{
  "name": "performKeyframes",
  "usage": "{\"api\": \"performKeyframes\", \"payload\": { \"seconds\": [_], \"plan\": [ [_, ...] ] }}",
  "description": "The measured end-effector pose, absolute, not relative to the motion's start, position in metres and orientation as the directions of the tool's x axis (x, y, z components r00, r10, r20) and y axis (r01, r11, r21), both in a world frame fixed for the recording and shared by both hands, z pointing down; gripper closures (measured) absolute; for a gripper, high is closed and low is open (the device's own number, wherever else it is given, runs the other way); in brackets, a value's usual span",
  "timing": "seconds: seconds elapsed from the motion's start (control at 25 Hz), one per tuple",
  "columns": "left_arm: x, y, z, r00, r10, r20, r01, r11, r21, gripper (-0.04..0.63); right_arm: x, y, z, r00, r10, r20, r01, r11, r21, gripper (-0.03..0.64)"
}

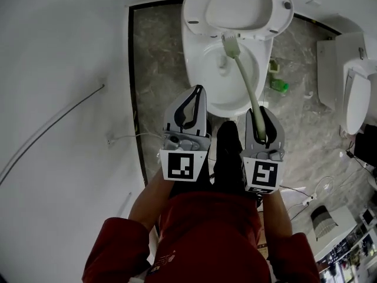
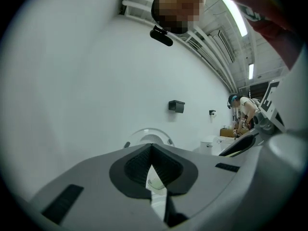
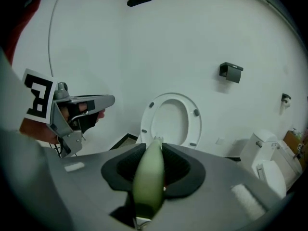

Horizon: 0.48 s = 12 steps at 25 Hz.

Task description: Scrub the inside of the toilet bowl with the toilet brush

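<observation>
Right hand-held gripper (image 1: pixel 259 109) clenched on the handle of the green brush (image 1: pixel 243 74). The brush head is inside the bowl (image 1: pixel 193 52), at the far side, just below the raised seat (image 1: pixel 191 7). Left hand-held gripper (image 1: pixel 197 89) is closed, tips touching, nothing in it. It hangs left of the right one, over the bowl's near rim.

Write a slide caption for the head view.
Right tool holds toilet brush, head inside toilet bowl; left tool shut, empty.

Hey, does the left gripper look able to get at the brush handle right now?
Probably yes: left gripper, empty with jaws shut, sits beside the brush handle held by the right gripper, nothing between them; jaws must open first.
</observation>
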<state>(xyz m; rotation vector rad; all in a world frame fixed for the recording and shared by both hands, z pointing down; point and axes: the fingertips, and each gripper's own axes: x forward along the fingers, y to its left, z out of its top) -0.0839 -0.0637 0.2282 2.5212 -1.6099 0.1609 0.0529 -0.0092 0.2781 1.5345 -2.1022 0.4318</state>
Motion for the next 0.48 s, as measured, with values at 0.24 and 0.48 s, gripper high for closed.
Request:
{"api": "performKeyframes", "payload": {
  "seconds": [0.24,0.48],
  "plan": [
    [-0.067,-0.053,0.3,0.429,-0.879,0.21,-0.903,-0.418,0.096,0.591,0.056,-0.006,0.342,-0.297,-0.734,0.61,-0.925,0.38,0.007,0.5],
    [-0.052,-0.044,0.358,0.425,-0.874,0.235,-0.905,-0.412,0.103,0.591,0.067,0.015,0.409,-0.325,-0.651,0.686,-0.902,0.431,-0.018,0.5]
  ]
}}
